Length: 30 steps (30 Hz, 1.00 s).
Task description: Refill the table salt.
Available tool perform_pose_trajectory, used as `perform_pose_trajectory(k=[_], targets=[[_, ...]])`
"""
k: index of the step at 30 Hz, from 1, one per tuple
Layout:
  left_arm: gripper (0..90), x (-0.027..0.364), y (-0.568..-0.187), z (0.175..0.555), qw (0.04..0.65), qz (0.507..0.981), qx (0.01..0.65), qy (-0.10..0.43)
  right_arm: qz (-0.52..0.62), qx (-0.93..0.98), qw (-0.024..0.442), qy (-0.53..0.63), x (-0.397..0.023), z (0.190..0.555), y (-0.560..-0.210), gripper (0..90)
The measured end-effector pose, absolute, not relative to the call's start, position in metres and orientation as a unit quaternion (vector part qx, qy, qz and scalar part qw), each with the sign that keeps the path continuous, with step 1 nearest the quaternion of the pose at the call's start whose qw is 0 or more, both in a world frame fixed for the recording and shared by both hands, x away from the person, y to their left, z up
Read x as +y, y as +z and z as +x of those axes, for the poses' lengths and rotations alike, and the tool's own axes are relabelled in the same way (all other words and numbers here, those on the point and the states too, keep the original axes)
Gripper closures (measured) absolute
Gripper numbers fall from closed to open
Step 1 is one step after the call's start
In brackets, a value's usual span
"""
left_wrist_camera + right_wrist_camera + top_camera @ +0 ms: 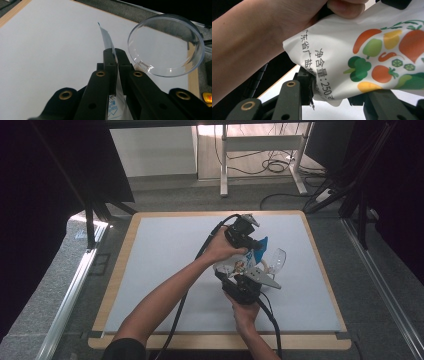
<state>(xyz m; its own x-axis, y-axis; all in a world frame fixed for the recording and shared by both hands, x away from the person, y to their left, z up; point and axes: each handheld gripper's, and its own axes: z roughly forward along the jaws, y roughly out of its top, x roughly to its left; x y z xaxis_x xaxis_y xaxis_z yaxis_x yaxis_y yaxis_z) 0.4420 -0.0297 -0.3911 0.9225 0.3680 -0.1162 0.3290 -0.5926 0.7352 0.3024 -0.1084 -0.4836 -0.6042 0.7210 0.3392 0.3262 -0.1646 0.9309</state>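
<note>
A white bag [239,265] printed with vegetables [377,57] and topped with a blue strip is held up over the middle right of the table. My left gripper [254,245] comes from above and is shut on the thin blue upper edge of the bag [107,40], with its jaws [115,56] pressed together on it. My right gripper [237,273] comes from the near side; its jaws [334,92] close on the bag's lower end. A clear round plastic container [277,260] lies tilted just right of the bag [166,45].
The white table top [165,270] has a wooden rim. Behind the far edge, desk legs and cables [272,166] sit on the floor. A small yellow thing [207,96] lies off the table's edge in the left gripper view.
</note>
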Motion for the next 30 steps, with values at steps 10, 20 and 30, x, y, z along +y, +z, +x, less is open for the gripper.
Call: perform_pose_trajectory(k=[10,20,30], targets=[[89.5,-0.0308,-0.3919,0.4414,0.405,0.893,0.195,0.024,0.416,0.628,0.154,0.639,-0.1086,0.3028,-0.4839,62.9],[89.5,-0.0314,-0.3921,0.4410,0.404,0.894,0.193,0.026,0.415,0.629,0.154,0.639,-0.1087,0.3028,-0.4842,62.9],[89.5,-0.0313,-0.3918,0.4409,0.405,0.893,0.193,0.026,0.414,0.628,0.154,0.641,-0.1092,0.3032,-0.4844,63.0]])
